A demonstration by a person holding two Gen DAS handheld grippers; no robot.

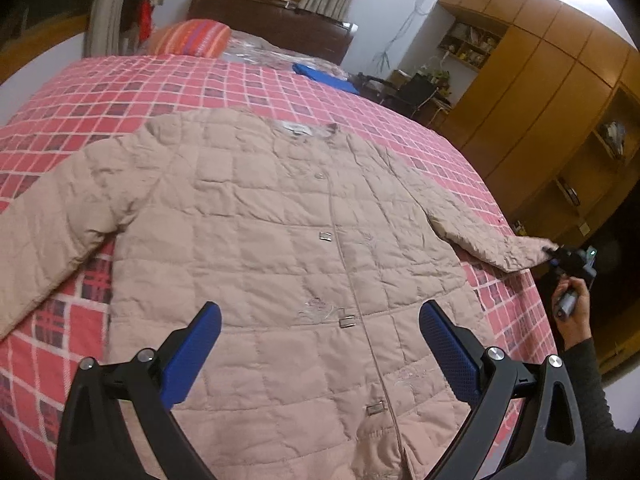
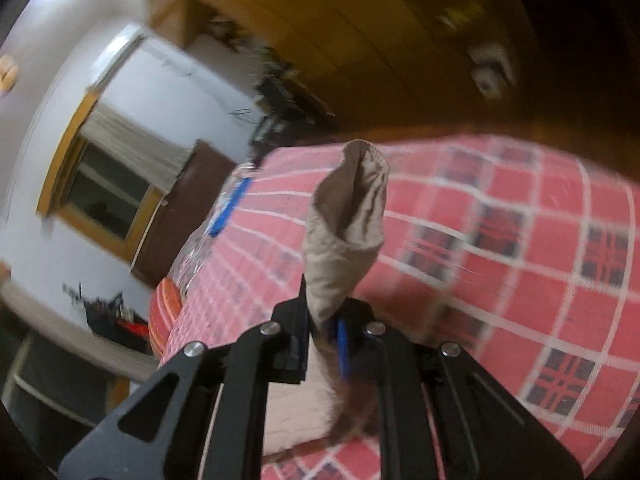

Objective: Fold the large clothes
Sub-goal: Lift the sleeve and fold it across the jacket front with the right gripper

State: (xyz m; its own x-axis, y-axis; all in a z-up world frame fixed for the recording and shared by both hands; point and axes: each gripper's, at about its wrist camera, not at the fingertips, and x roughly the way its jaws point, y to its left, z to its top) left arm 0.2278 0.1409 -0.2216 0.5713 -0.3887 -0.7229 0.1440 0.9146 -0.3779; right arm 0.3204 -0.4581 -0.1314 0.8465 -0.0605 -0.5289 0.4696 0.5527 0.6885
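Beige quilted coat [image 1: 280, 248] lies flat, front up, buttons closed, across the middle of the bed [image 1: 100, 92] on the red checked cover. Collar points toward the headboard [image 1: 272, 20], hem at the near edge. Left gripper [image 1: 320, 344] hovers over the lower front of the coat, fingers spread wide, nothing between them. Right gripper [image 2: 324, 328] is clamped on the cuff [image 2: 348, 216] of the coat's sleeve at the bed's right edge; cuff opening sticks up past the fingers. Right wrist view is motion-blurred. Striped pillow [image 1: 192, 38] and blue item [image 1: 324, 76] near the headboard.
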